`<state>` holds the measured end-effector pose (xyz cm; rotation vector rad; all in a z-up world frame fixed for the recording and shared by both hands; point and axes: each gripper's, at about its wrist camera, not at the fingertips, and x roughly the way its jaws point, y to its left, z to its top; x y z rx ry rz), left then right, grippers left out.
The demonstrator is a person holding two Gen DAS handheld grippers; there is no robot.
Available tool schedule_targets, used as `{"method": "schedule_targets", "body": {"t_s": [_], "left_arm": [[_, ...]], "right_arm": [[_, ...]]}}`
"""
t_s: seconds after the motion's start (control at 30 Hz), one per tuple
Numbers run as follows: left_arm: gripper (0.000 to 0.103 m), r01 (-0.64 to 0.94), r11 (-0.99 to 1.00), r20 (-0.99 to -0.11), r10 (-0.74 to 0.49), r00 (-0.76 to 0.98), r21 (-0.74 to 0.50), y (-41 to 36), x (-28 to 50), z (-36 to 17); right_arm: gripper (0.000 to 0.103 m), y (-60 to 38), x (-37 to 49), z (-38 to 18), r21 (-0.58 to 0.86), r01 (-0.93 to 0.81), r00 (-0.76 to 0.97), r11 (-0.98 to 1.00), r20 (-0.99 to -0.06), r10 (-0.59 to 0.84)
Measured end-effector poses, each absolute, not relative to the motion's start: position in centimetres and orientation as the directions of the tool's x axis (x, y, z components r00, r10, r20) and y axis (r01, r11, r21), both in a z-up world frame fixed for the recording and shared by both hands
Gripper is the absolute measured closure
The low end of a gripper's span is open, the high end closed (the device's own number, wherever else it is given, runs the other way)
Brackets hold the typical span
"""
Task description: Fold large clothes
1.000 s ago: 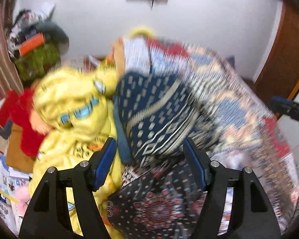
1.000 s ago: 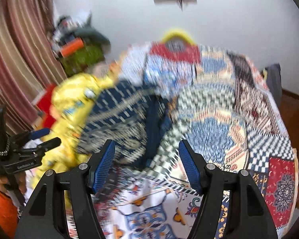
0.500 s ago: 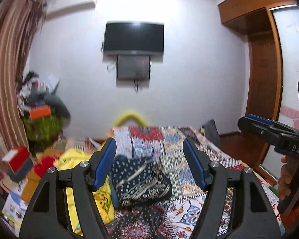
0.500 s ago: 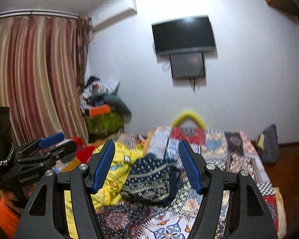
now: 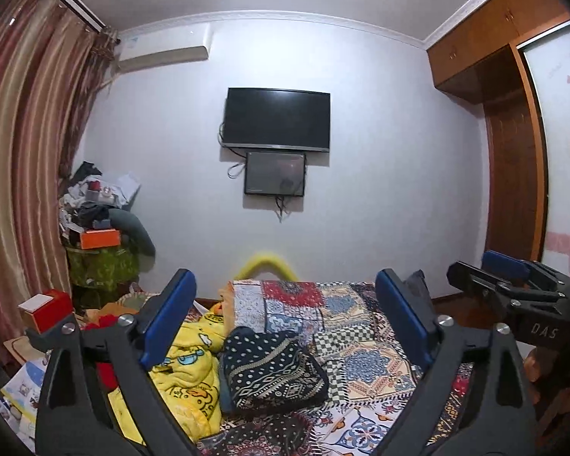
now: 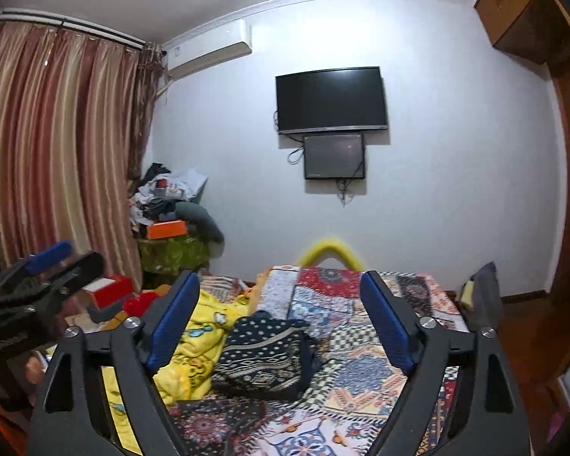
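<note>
A folded navy patterned garment (image 5: 273, 372) (image 6: 266, 353) lies on the patchwork bed cover (image 5: 364, 357) (image 6: 364, 376), beside a crumpled yellow cartoon-print cloth (image 5: 186, 364) (image 6: 197, 345). Another dark, red-patterned cloth (image 5: 269, 433) (image 6: 216, 421) is spread at the near edge. My left gripper (image 5: 283, 277) is held level above the near end of the bed, its jaws opening with nothing between them. My right gripper (image 6: 279, 277) hangs alongside it, its jaws also opening and empty. Each gripper shows in the other's view: the right one (image 5: 513, 285), the left one (image 6: 53, 262).
A wall-mounted TV (image 5: 276, 119) faces me above a smaller screen. Striped curtains (image 6: 57, 144) hang at left, with a heap of clutter (image 5: 98, 228) and a red box (image 5: 47, 307) beside the bed. A wooden wardrobe (image 5: 513, 190) stands at right.
Both grippers rose and tipped up from looking down on the bed to a level view of the room. Their jaws now stand wider. The navy garment lies folded on the bed.
</note>
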<state>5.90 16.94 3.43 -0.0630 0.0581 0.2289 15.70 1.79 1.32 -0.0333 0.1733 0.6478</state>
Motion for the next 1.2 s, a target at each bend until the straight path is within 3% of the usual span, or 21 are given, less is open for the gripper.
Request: {"method": "schedule_targets", "body": {"t_s": [0.1,0.3,1.2], "left_arm": [[0.004,-0.243,0.968,-0.070,0.239,0.968,-0.056,17.1,6.1,3.5],[0.002,-0.248,0.966,-0.079,0.242,0.967,-0.069,17.2,6.1,3.2],[0.001,-0.249,0.967,-0.109,0.243,0.964,-0.047,17.2,7.7,2.4]], "right_arm": [[0.005,1.5,15.7,1.3,0.037,-0.595,0.789,0.803,-0.167,0.592],[0.000,1.2,15.7,1.1,0.039,-0.573,0.806,0.818,-0.156,0.572],[0.000,0.9,15.2,1.6,0.016,-0.565,0.810,0.825,-0.178,0.558]]}}
